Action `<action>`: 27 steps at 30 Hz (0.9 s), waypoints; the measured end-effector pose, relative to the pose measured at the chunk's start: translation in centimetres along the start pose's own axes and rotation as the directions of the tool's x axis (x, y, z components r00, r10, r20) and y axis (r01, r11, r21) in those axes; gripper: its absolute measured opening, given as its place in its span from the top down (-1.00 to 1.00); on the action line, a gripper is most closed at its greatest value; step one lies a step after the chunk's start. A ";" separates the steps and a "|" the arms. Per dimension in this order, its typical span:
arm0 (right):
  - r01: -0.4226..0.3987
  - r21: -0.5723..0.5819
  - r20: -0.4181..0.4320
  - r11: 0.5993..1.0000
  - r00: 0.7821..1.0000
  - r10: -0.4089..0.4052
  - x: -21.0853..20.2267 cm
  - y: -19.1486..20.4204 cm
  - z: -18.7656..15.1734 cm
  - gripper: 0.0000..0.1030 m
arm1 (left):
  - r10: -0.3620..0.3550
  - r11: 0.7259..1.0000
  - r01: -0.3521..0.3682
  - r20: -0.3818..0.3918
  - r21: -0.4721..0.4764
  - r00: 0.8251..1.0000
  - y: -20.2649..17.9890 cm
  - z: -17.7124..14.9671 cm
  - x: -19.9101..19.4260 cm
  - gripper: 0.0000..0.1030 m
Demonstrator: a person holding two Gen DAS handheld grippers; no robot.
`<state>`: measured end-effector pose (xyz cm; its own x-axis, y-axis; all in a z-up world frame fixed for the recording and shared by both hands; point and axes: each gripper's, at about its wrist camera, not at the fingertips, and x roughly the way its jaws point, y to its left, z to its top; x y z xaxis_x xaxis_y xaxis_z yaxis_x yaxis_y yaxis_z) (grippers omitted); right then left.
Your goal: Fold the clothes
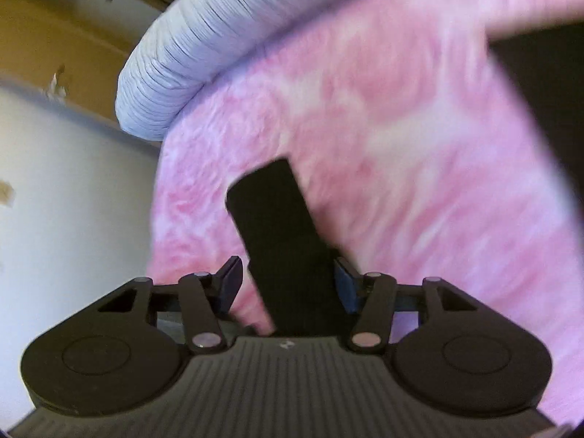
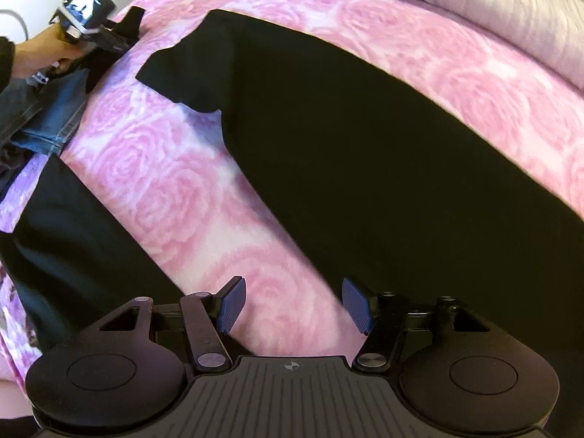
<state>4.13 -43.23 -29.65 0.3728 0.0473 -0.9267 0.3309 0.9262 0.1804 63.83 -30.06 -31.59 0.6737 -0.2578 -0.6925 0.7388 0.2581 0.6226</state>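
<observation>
A black garment [image 2: 365, 138] lies spread on a pink rose-patterned blanket [image 2: 175, 189], one short sleeve [image 2: 182, 69] pointing left. My right gripper [image 2: 292, 304] is open and empty just above the blanket, its right pad near the garment's edge. My left gripper [image 1: 286, 281] has its jaws apart with a black strip of fabric [image 1: 281, 226] lying between them; whether they pinch it is unclear. The left gripper also shows in the right wrist view [image 2: 109, 33], held in a hand at the bed's far left by a black fabric piece [image 2: 133, 22].
A folded pale lilac quilted cover [image 1: 189, 51] lies along the bed's far side, also in the right wrist view [image 2: 474, 3]. Blue jeans [image 2: 47, 116] lie at the left edge. Another black cloth [image 2: 73, 241] lies at lower left. A white wall [image 1: 54, 200] stands left of the bed.
</observation>
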 end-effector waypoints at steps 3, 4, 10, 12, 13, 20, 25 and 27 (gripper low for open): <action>-0.004 0.000 -0.005 1.000 1.000 0.004 -0.7 0.6 -0.4 -0.21 | -0.055 0.998 0.057 0.062 -0.024 0.997 0.1 1.2 -2.4 -0.05; -0.006 -0.005 -0.003 1.000 1.000 0.006 -1.1 0.8 -0.5 -0.21 | -0.076 0.997 0.078 0.092 -0.013 0.993 -0.2 1.5 -3.6 -0.06; 0.022 -0.003 -0.007 1.000 1.000 -0.022 -2.2 0.5 -2.1 -0.22 | -0.279 0.924 0.180 0.271 0.338 0.921 -7.2 -1.6 -11.6 -0.13; 0.035 0.015 -0.016 0.999 0.999 -0.035 -2.3 -0.1 -3.0 -0.22 | -0.350 0.832 0.153 0.292 0.534 0.890 -11.1 -4.2 -13.9 -0.20; 0.041 0.025 -0.021 0.999 0.999 -0.041 -2.3 -0.4 -3.4 -0.22 | -0.369 0.785 0.122 0.299 0.607 0.880 -13.0 -5.2 -14.4 -0.20; 0.082 0.043 -0.045 0.996 0.996 -0.080 -2.7 -1.4 -5.2 -0.22 | -0.337 0.674 0.016 0.289 0.739 0.896 -17.7 -5.4 -11.5 0.93; 0.120 0.057 -0.030 0.991 0.992 -0.119 -3.6 -1.8 -5.9 -0.22 | -0.311 0.677 0.024 0.256 0.736 0.915 -13.6 -6.2 -11.2 0.94; 0.121 0.072 -0.024 0.990 0.993 -0.120 -3.8 -2.0 -6.1 -0.22 | -0.320 0.645 0.029 0.236 0.764 0.918 -13.3 -7.1 -11.5 0.93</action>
<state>-3.23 -42.98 -28.52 0.3099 -0.0554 -0.9492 0.4355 0.8957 0.0899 46.18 -23.88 -34.50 0.3859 -0.5387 -0.7489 0.5098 -0.5520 0.6598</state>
